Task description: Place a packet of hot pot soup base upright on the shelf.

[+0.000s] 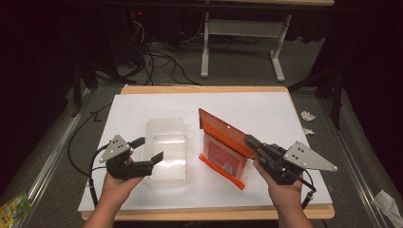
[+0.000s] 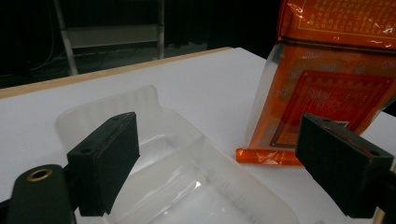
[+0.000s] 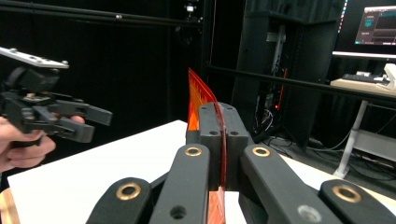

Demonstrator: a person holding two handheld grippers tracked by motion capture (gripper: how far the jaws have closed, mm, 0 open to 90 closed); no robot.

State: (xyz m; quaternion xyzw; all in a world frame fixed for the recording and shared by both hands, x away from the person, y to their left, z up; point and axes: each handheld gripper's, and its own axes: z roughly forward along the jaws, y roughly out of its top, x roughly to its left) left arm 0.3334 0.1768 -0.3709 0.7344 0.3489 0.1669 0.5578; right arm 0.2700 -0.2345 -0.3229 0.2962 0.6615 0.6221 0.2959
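Orange pouch [image 1: 223, 147], upright and tilted on the white bench [image 1: 266, 109], bottom seal edge resting on the surface, top edge up toward the far side. Pinched at its right edge by the right hand-held gripper [image 1: 251, 142], jaws pressed together on the thin orange film; same grip seen in the right gripper view, film [image 3: 205, 100] rising edge-on between the two black jaws. Just left of the pouch, apart from it, a clear plastic tray [image 1: 166, 137] lying open side up on the bench. Left hand-held gripper [image 1: 148, 151] spread wide, holding nothing, jaws poised over the tray's near left part; whether touching the rim, cannot tell. In the left gripper view, tray [image 2: 177, 154] between and below the two open jaws, pouch [image 2: 327, 88] standing beyond the right-hand jaw, its printed red label facing the camera. Left hand [image 1: 116, 183] and right hand [image 1: 285, 190] entering from the near edge of the bench.
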